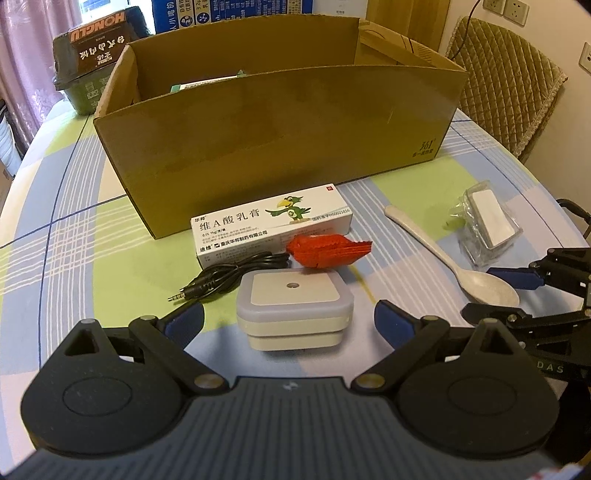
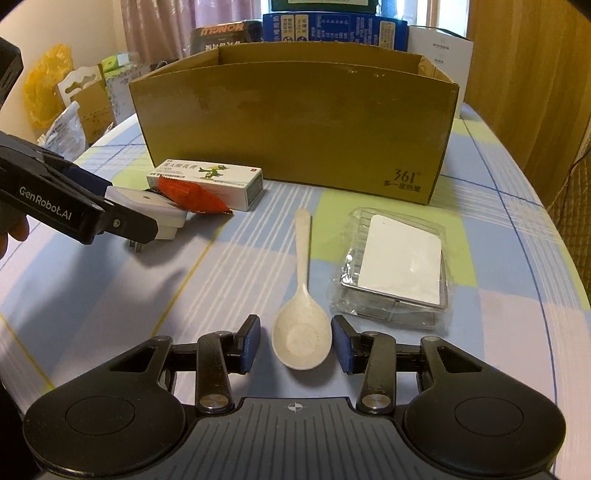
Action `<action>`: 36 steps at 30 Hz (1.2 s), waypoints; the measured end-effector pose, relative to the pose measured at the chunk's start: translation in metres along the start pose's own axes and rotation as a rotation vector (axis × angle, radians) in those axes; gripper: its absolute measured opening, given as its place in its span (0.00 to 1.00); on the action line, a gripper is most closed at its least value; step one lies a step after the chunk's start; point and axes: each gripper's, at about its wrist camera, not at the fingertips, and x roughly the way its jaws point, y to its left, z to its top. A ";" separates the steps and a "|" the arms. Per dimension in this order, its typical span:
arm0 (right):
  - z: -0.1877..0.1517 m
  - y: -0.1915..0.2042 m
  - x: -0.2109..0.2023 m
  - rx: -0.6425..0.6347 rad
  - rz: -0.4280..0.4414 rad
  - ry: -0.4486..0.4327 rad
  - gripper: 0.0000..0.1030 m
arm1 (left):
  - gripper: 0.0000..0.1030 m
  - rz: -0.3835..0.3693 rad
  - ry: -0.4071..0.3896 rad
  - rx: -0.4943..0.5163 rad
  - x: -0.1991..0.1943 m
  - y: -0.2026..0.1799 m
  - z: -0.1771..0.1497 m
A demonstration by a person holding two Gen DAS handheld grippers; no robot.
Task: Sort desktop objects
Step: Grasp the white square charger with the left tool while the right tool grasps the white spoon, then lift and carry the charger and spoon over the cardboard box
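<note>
My left gripper (image 1: 290, 325) is open, one finger on each side of a white plug-in night light (image 1: 293, 310) without touching it. Behind the light lie a black audio cable (image 1: 229, 273), a red packet (image 1: 328, 249) and a white ointment box (image 1: 273, 221). My right gripper (image 2: 295, 343) is open too, its blue pads flanking the bowl of a pale spoon (image 2: 303, 295) lying on the cloth. A clear plastic pack with a white card (image 2: 399, 266) lies right of the spoon. The open cardboard box (image 2: 295, 122) stands behind everything. The right wrist view also shows the left gripper (image 2: 125, 206) at the night light (image 2: 162, 210).
The checked tablecloth (image 1: 74, 221) covers a rounded table. A boxed item (image 1: 207, 85) lies inside the cardboard box (image 1: 280, 122). A dark package (image 1: 92, 55) and blue cartons (image 2: 332, 29) stand behind it. A quilted chair (image 1: 506, 81) is at the far right, clutter (image 2: 74, 99) off the left edge.
</note>
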 end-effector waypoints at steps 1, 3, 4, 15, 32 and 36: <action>0.000 0.000 0.000 0.007 0.001 -0.001 0.39 | 0.94 0.000 -0.001 -0.002 0.000 0.000 0.000; 0.000 -0.001 0.000 0.015 -0.002 -0.005 0.33 | 0.93 0.001 -0.003 -0.002 0.001 0.000 0.001; 0.000 -0.002 -0.001 0.019 -0.008 -0.009 0.29 | 0.93 0.001 -0.005 -0.002 0.002 -0.001 0.000; -0.002 -0.004 -0.003 0.056 -0.004 -0.012 0.29 | 0.59 0.010 0.004 -0.003 0.014 -0.003 0.002; -0.005 0.001 -0.036 0.084 0.012 -0.035 0.29 | 0.59 0.025 0.001 -0.062 -0.044 -0.019 -0.022; -0.006 0.004 -0.051 0.088 0.011 -0.055 0.29 | 0.59 0.027 -0.028 -0.086 -0.062 -0.025 -0.026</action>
